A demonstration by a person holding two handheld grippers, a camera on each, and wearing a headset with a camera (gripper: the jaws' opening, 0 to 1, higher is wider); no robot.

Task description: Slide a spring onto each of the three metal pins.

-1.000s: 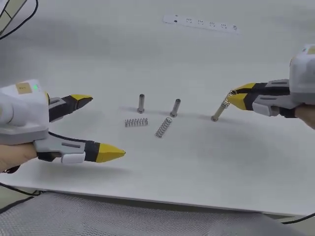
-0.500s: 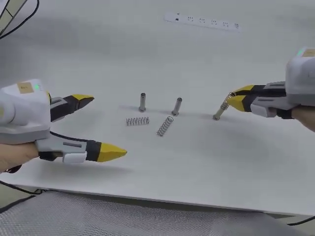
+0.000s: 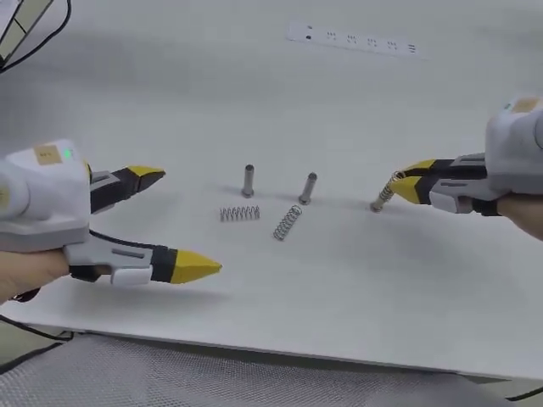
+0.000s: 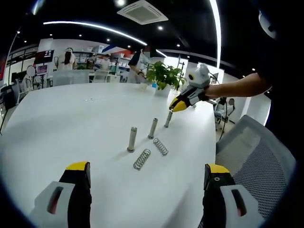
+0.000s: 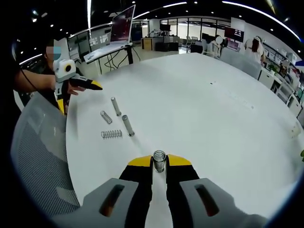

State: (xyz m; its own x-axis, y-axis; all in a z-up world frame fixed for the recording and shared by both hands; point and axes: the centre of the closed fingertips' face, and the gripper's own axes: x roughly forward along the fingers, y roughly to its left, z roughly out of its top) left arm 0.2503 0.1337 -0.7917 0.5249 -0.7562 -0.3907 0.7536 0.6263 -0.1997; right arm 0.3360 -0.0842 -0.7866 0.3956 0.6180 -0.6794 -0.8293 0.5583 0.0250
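Two bare metal pins [image 3: 249, 181] [image 3: 309, 188] stand upright mid-table, with two loose springs [image 3: 239, 214] [image 3: 288, 222] lying just in front of them. A third pin [image 3: 379, 202] leans to the right, and a spring [image 3: 388, 190] sits over its upper end. My right gripper [image 3: 399, 181] is shut on that spring [image 5: 159, 160], which shows end-on between the yellow tips. My left gripper [image 3: 188, 221] hovers open to the left of the pins, nothing between its fingers [image 4: 78, 167]. In the left gripper view the pins [image 4: 132, 139] [image 4: 153, 128] and the loose springs [image 4: 142, 159] lie ahead.
A white power strip [image 3: 352, 40] lies at the far side of the white table [image 3: 339, 288]. A mesh chair back [image 3: 212, 373] is at the near edge. A laptop [image 5: 118, 33] stands at the table's far end in the right gripper view. People and desks are in the background.
My right gripper has dipped slightly with the spring on the leaning pin. The left gripper stays open and about where it was. The head view has shifted a little.
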